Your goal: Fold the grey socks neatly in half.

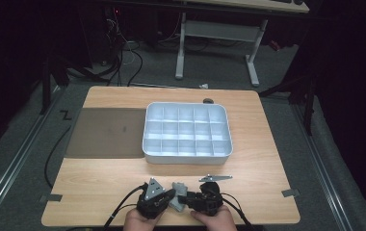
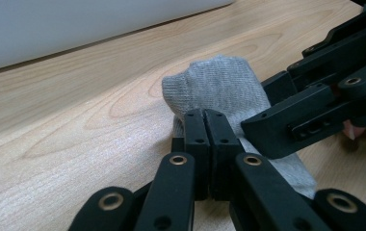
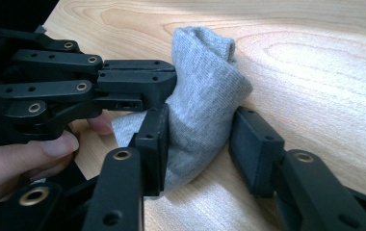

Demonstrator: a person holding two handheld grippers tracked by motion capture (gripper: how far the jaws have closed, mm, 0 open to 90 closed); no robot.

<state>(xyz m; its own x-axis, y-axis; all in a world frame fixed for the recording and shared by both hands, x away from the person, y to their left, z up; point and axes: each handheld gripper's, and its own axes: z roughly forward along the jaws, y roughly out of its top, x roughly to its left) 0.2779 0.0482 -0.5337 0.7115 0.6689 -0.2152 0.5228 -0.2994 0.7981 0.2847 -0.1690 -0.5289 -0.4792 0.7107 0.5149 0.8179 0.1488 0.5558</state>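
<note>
The soft, light grey sock (image 3: 205, 96) lay bunched on the bench (image 1: 99, 187) near its front edge, pinched by the closed left tool (image 2: 205, 139) while the right tool (image 3: 198, 139) straddled its bulge, jaws apart; the limp knit probably wanted gripping at a thick fold.

The grey knitted sock (image 2: 219, 86) is partly hidden behind black jaws, and the white compartment tray (image 2: 75, 24) is blurred and cut off by the top edge.
</note>
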